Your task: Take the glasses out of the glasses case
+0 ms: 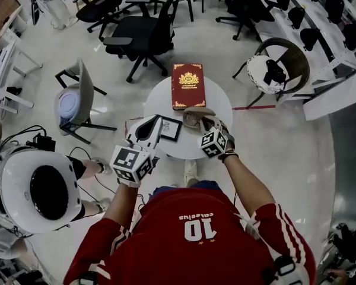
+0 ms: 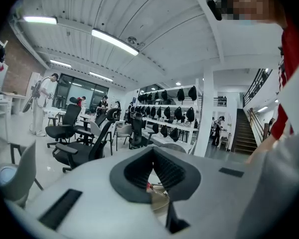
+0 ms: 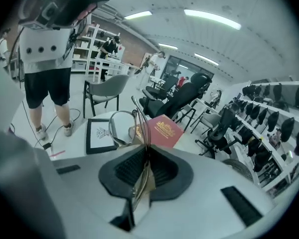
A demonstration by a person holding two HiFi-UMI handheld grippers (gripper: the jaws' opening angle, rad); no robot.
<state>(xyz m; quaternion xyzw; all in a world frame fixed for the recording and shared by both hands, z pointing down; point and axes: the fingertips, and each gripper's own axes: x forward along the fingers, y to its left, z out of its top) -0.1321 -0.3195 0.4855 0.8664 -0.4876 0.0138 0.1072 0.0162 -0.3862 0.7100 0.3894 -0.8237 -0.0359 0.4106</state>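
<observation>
My right claw (image 3: 146, 152) pinches the glasses (image 3: 123, 128) by their thin frame beside the open case (image 1: 194, 118) on the round bench (image 1: 159, 98), my left claw (image 2: 152, 154) pressed together empty; a slow, light-gripped raise seems wisest.

Large open lab or office hall, black office chairs (image 1: 139, 34), white shelves (image 2: 164, 114) of black gear, ceiling strip lights (image 2: 114, 41), staircase (image 2: 244, 133)

Round white table (image 1: 219, 108), ctr: red book (image 1: 188, 85) at far side; black-framed pic (image 1: 170, 128) at near side, apart from book. Black office chair (image 1: 139, 37) beyond; grey chair (image 1: 80, 100) left. Person w/ white helmet (image 1: 38, 189) lower left.
</observation>
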